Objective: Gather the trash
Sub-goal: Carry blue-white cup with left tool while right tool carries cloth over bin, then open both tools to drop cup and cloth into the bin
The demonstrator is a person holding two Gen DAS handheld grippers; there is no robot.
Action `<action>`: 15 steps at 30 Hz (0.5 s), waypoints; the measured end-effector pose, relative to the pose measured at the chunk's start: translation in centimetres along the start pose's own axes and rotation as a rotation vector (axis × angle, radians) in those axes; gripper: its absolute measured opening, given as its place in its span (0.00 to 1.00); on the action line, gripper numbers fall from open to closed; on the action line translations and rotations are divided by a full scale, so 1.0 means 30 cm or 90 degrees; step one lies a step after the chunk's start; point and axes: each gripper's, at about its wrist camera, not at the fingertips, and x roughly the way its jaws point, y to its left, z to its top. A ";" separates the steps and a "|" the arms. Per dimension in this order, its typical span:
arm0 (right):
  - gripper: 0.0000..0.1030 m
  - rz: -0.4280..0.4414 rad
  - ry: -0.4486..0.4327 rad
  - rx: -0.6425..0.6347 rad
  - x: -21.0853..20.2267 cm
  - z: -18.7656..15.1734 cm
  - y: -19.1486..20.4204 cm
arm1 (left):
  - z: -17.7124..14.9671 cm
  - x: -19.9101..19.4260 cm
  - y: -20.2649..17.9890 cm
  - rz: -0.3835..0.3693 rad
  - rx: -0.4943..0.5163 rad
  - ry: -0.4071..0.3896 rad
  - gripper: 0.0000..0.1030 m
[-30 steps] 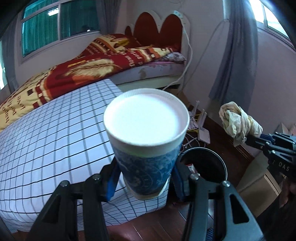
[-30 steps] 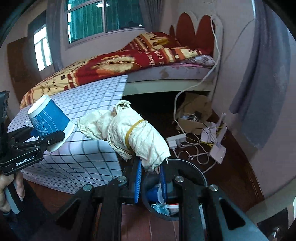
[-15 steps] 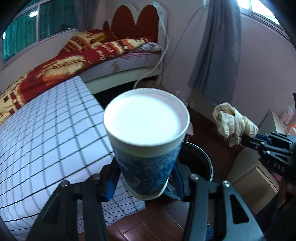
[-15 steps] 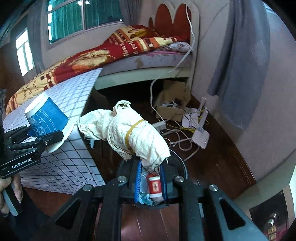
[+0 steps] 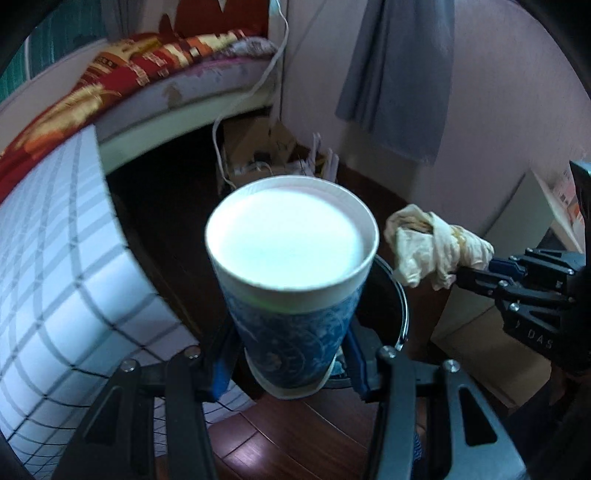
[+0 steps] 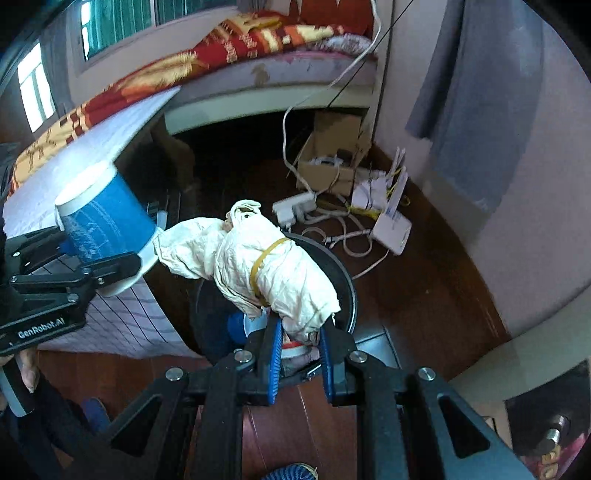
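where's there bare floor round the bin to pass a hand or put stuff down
Bare wooden floor lies between the black bin and the pink wall, and in front of the bin nearest the camera. Behind the bin it is crowded: power strip, tangled cables, white router, cardboard box.

Looks like a home bedroom: a bed w/ a red-and-gold patterned blanket is sitting under a window, and grey curtains are hanging by pink walls. A power strip, tangled cables, a router & a cardboard box are lying on the dark wood floor.
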 end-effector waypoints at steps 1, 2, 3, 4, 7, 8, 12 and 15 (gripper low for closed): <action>0.19 0.002 0.010 -0.002 0.025 -0.005 -0.003 | -0.005 0.023 -0.006 -0.006 -0.001 0.008 0.50; 0.19 0.006 0.015 -0.005 0.042 -0.010 -0.005 | -0.010 0.039 -0.012 -0.007 0.000 0.012 0.50; 0.19 0.007 0.020 -0.007 0.060 -0.014 -0.006 | -0.014 0.054 -0.012 -0.008 0.000 0.016 0.50; 0.19 0.007 0.027 -0.007 0.080 -0.018 -0.009 | -0.015 0.070 -0.011 -0.010 -0.002 0.019 0.50; 0.19 0.011 0.048 -0.006 0.149 -0.027 -0.020 | -0.005 0.134 0.005 -0.003 -0.005 0.039 0.50; 0.19 0.011 0.053 -0.005 0.169 -0.030 -0.024 | -0.008 0.163 0.012 -0.004 -0.012 0.049 0.50; 0.19 0.012 0.079 -0.001 0.251 -0.034 -0.030 | -0.014 0.231 0.018 -0.007 -0.019 0.071 0.50; 0.19 0.017 0.093 0.004 0.298 -0.037 -0.040 | -0.013 0.271 0.006 -0.013 -0.018 0.081 0.50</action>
